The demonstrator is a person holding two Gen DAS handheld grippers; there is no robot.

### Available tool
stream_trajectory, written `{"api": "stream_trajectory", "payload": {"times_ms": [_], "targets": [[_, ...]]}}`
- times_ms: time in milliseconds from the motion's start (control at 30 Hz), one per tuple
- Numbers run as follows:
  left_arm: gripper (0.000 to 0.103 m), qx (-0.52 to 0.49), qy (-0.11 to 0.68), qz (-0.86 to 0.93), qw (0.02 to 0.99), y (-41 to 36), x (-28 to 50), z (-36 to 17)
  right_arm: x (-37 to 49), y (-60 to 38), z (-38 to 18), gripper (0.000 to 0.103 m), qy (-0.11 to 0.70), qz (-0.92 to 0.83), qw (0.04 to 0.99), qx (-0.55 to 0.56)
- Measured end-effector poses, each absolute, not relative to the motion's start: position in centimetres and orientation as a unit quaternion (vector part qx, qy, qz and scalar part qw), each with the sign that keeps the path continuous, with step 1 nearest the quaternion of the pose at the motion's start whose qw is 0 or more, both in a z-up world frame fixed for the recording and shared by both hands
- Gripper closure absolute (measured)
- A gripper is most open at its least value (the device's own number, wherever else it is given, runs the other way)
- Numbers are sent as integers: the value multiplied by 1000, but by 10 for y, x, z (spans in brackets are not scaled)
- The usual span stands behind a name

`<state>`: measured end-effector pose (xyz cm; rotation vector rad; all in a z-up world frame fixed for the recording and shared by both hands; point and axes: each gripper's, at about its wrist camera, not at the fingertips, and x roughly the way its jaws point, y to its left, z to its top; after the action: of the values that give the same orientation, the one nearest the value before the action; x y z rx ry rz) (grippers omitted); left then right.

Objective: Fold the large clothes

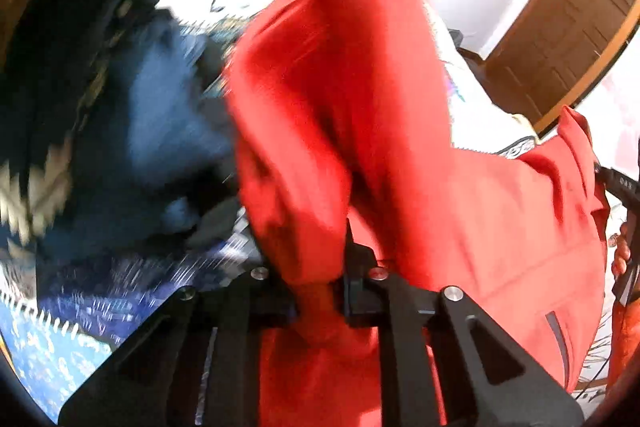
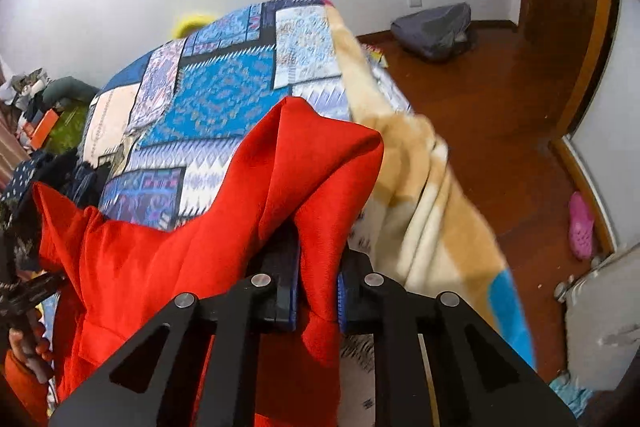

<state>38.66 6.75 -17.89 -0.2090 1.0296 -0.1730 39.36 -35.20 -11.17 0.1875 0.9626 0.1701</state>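
Spread across the bed: a blue patchwork-print quilt, with a cream and tan fleece blanket slumped over its right edge. Lifted above the near edge, a large red woven garment, pinched at two points, probably to stretch it out for folding. Left tongs clamped shut on one red fold; right tongs likewise closed on another.

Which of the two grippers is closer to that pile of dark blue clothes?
Left. The left gripper is right beside the dark clothes; the right gripper holds the red garment farther away.
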Motion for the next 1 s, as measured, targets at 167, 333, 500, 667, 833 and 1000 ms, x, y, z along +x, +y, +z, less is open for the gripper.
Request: {"api": "stream_trajectory", "payload": {"times_ms": [167,333,500,667,833,1000], "targets": [[88,-117,503,-63,854,56,416,-177,418,-361,-111,91,459,49,884,71],[72,-121,523,-27,843,57,433,-200,422,-362,-136,82,496,30,867,39],[58,-64,526,-13,848,55,420,-187,390,-369,-122,73,495,34,868,11],[55,9,519,-18,854,58,393,-163,343,-373,-89,57,477,68,876,6],[37,50,494,-20,868,69,349,-139,290,-376,-65,43,455,92,886,8],[19,54,499,-19,865,80,310,-137,249,-380,-72,43,468,97,878,23]]}}
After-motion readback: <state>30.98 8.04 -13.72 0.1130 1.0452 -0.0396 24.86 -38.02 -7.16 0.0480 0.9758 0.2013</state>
